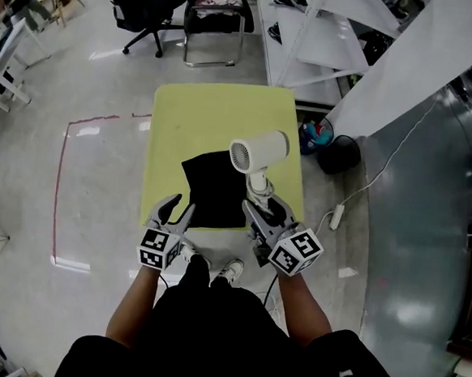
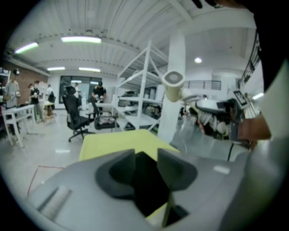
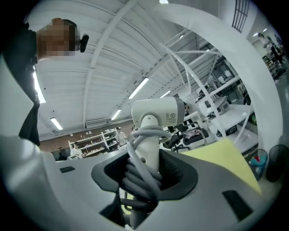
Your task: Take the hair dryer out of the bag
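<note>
My right gripper (image 1: 259,203) is shut on the handle of a white hair dryer (image 1: 258,152), with its grey cord wound round the handle. The hair dryer (image 3: 155,118) stands upright in the air above the table, clear of the bag. The black bag (image 1: 211,188) lies flat on the yellow table (image 1: 225,118). My left gripper (image 1: 175,211) hovers open at the bag's near left edge with nothing between its fingers. In the left gripper view the bag (image 2: 146,178) shows past the gripper (image 2: 145,169), and the raised hair dryer (image 2: 174,85) is at the upper right.
A black bin (image 1: 339,154) and a white power strip (image 1: 336,217) with its cable sit on the floor right of the table. White shelving (image 1: 329,36) stands behind it. Office chairs (image 1: 145,6) are at the back. Red tape (image 1: 61,178) marks the floor at left.
</note>
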`<state>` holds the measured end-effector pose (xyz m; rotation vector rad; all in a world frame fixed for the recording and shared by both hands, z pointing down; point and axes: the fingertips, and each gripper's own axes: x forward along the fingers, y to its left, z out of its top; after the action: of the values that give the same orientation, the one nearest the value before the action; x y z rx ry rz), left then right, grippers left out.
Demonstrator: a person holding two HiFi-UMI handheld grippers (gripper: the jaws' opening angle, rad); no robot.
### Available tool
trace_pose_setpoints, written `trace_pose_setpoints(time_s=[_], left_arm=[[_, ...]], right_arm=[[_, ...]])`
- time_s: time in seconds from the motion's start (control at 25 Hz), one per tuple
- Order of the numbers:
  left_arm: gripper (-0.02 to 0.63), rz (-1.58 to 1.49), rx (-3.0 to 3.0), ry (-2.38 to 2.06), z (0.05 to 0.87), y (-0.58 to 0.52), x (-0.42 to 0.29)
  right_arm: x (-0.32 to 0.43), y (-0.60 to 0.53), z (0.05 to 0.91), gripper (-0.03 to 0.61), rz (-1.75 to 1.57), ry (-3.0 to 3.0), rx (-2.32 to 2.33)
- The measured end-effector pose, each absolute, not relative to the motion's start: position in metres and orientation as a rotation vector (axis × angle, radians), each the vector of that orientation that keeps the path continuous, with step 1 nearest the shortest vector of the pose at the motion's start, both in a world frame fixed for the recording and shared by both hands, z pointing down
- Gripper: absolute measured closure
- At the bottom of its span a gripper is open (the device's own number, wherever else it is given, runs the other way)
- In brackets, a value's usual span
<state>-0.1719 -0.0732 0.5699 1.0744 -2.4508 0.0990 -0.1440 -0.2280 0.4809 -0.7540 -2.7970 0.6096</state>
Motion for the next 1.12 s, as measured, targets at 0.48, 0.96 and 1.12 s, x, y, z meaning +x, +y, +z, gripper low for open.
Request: trace_pose_setpoints(time_s=[0.48,0.96,1.12], left_arm=[[0.606,0.008,0.994,-2.738,0.461,-0.049,-0.223],[0.606,-0.080,1.018,-2.842,0.412,-0.042,-0.244],[0.606,-0.075,1.050,-2.837,0.414,-0.043,-0.240]], right_arm=[[-0.181,-0.227,0.410,0.399,0.451,-3.019,-0.698],[-0.203,-0.213,0.376,0.399,0.306,-3.117,-0.677],[-0.202,-0.209,0.378,0.399,0.262,-3.116,-0.658]])
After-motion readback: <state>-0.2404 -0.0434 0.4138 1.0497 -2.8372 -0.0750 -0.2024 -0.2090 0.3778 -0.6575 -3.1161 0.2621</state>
